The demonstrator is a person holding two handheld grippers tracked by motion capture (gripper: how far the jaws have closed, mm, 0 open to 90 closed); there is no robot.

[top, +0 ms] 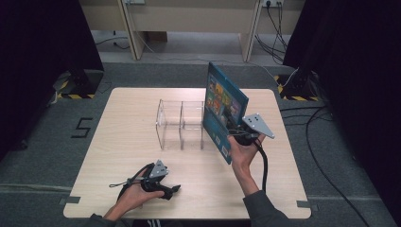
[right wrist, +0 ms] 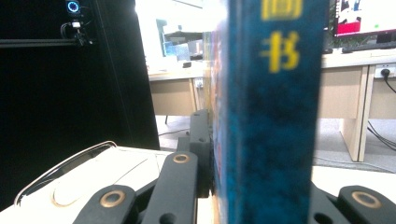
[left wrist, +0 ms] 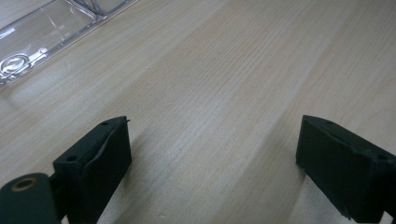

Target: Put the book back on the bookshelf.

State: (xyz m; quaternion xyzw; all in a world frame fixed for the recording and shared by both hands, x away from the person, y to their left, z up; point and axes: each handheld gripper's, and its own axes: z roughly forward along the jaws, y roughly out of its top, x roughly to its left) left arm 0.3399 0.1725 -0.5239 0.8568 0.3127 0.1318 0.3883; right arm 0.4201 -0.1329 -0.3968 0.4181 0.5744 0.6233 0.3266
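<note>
Right tool (top: 236,130) is clamped tight on the blue book (top: 224,111), held upright at three o'clock of the clear rack (top: 182,124), ready for slotting in. Left tool (top: 171,190), jaws wide and empty, idles on the desk (top: 118,137) at seven o'clock.

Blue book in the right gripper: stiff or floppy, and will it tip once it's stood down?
Probably stiff: the blue book stays flat though the right gripper clamps only its lower edge. Likely tippy: tall, thin spine, so it should lean on the clear divider rack.
</note>
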